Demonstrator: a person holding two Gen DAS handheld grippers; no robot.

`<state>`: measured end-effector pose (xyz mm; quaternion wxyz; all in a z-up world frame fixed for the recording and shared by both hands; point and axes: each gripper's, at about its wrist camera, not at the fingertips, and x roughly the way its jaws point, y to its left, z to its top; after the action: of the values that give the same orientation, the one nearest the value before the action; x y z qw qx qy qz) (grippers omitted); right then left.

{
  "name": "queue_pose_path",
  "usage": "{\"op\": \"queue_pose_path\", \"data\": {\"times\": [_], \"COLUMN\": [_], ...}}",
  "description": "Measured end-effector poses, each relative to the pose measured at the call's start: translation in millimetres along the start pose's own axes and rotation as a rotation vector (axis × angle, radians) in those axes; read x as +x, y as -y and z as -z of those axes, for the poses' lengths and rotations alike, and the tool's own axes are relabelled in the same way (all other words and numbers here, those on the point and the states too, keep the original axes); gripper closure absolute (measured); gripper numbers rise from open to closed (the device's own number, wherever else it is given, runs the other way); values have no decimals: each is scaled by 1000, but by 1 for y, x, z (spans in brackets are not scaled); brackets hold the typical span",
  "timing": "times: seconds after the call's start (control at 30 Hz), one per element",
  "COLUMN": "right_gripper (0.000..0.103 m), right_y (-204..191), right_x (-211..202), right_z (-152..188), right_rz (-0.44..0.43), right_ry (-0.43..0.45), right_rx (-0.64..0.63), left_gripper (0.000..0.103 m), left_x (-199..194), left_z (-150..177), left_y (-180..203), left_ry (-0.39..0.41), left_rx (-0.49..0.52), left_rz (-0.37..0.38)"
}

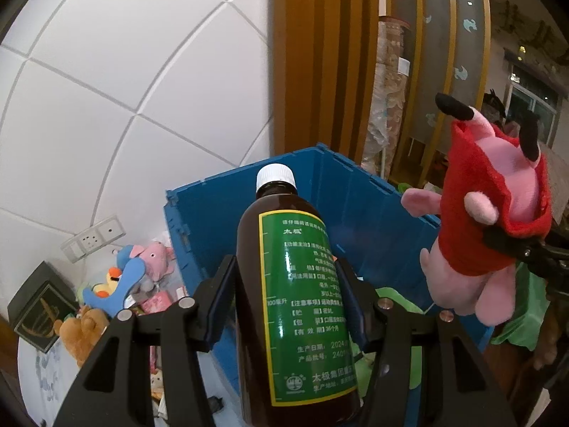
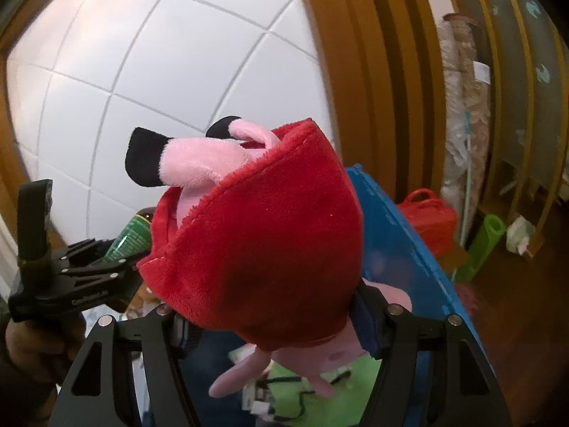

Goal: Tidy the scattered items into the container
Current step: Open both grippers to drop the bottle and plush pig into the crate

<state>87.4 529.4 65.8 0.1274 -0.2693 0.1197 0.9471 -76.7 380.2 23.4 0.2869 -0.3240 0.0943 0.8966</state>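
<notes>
My left tongs [image 1: 286,306] clamped on brown plastic medicine bottle with green label and white cap [image 1: 295,306], upright, body pinched mid-height so cap stays clear. My right tongs [image 2: 274,323] gripping pink plush pig in red fleece dress [image 2: 263,227] at its lower body, black-tipped feet pointing up. Both held over open blue plastic crate [image 1: 355,220], likely for drop-in. Green cloth [image 1: 398,306] already in crate. Other plush toys [image 1: 106,295] remain outside by tiled wall. Crate floor mostly hidden; right pads buried in fleece.
</notes>
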Motion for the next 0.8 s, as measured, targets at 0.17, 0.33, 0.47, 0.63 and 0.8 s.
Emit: {"op": "queue_pose_path", "data": {"times": [0.17,0.33,0.47,0.63,0.8], "right_gripper": [35,30,1,1,1], "right_y": [14,21,24,24,15], "right_x": [8,15,18,20,23], "right_z": [-1,-3,-7,-8,-6], "right_rz": [20,31,61,52,31], "right_ry": [-11,-13,6,7,-7], "right_rx": [16,18,19,23,23], "left_gripper": [49,48,11,10,10], "left_x": [16,26,28,24,19], "left_z": [-9,-20,-23,-14,10], "left_y": [10,11,-1,-24,-44], "left_ry": [-10,-5,8,11,-24], "left_rx": [15,-22,-71,-97,-127], "left_rz": [15,54,18,-27,-57]}}
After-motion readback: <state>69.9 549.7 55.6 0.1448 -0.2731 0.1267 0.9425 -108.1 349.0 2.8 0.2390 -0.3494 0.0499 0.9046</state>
